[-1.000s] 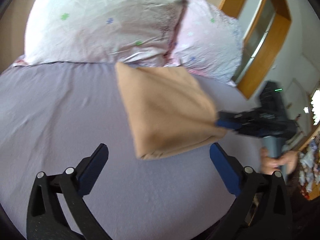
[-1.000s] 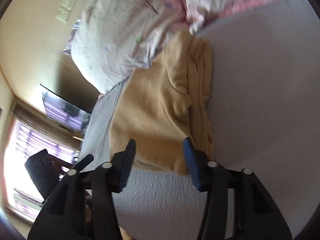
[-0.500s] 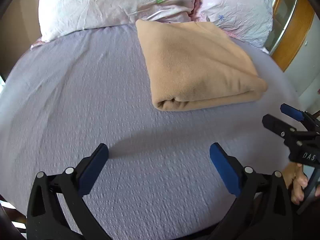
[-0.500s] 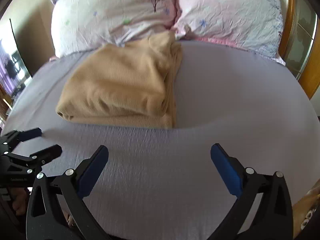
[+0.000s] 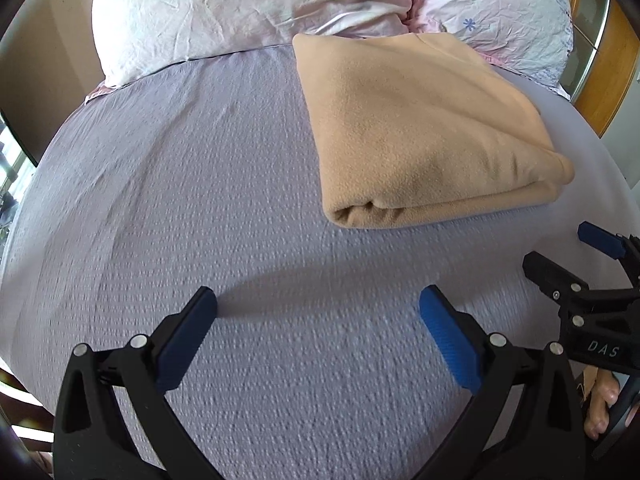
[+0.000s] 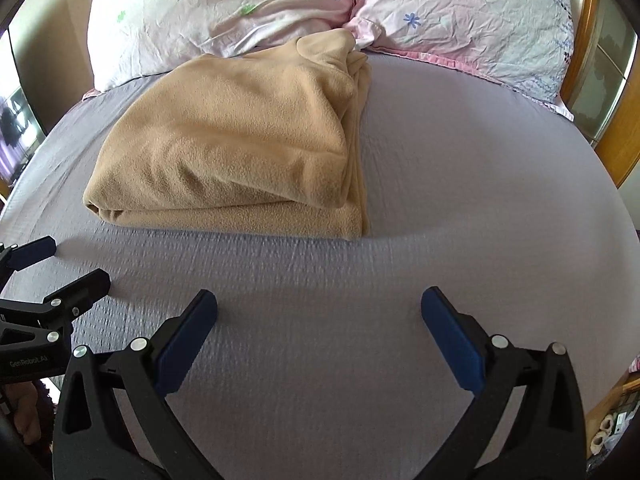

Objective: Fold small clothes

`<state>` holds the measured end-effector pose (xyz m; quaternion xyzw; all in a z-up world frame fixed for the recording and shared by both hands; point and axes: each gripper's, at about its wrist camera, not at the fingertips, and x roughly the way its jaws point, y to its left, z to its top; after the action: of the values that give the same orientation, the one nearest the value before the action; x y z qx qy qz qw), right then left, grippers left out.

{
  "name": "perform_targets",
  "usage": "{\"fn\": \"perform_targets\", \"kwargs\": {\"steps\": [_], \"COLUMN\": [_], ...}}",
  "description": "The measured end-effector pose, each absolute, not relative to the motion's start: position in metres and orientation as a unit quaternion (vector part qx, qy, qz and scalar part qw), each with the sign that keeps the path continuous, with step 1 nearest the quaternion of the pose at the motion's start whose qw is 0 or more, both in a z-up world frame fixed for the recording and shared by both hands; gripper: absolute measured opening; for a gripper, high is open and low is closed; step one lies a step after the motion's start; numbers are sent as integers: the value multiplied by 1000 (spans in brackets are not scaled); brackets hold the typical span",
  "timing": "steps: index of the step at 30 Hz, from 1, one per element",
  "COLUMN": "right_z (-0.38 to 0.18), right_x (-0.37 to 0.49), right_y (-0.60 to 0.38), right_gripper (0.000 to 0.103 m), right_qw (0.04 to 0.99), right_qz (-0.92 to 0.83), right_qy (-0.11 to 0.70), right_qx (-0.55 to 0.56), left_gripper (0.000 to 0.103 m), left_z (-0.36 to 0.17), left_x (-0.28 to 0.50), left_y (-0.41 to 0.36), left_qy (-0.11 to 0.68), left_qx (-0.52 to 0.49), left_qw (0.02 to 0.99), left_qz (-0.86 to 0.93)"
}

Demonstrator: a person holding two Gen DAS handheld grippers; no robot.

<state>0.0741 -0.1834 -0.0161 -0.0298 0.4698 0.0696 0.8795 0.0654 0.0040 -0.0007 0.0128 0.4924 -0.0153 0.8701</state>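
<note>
Lying folded on the lilac bedsheet (image 5: 200, 200), the tan fleece garment (image 5: 416, 132) sits toward the head of the bed, its far edge touching the two flowered pillows (image 6: 224, 8). You hold the left gripper (image 5: 318, 320) low over the sheet with its jaws spread wide and nothing between them. Your right gripper (image 6: 319, 318) is likewise spread wide and holds nothing, hovering over bare sheet well short of the garment. Each tool shows at the edge of the other's view, and the folded stack lies apart from both.
</note>
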Motion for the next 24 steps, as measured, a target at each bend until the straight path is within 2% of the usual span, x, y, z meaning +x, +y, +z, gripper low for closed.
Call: {"fn": "perform_targets", "kwargs": {"steps": [24], "right_z": [-17], "right_x": [73], "right_y": [-183], "right_gripper": [102], "right_qw": [880], "right_qz": [67], "right_qy": [470], "right_qx": [-27], "left_gripper": [101], "left_z": [-1], "left_x": [68], "left_y": [5], "left_qy": [498], "left_qx": [11], "left_qw": [867], "left_qz": [-15]}}
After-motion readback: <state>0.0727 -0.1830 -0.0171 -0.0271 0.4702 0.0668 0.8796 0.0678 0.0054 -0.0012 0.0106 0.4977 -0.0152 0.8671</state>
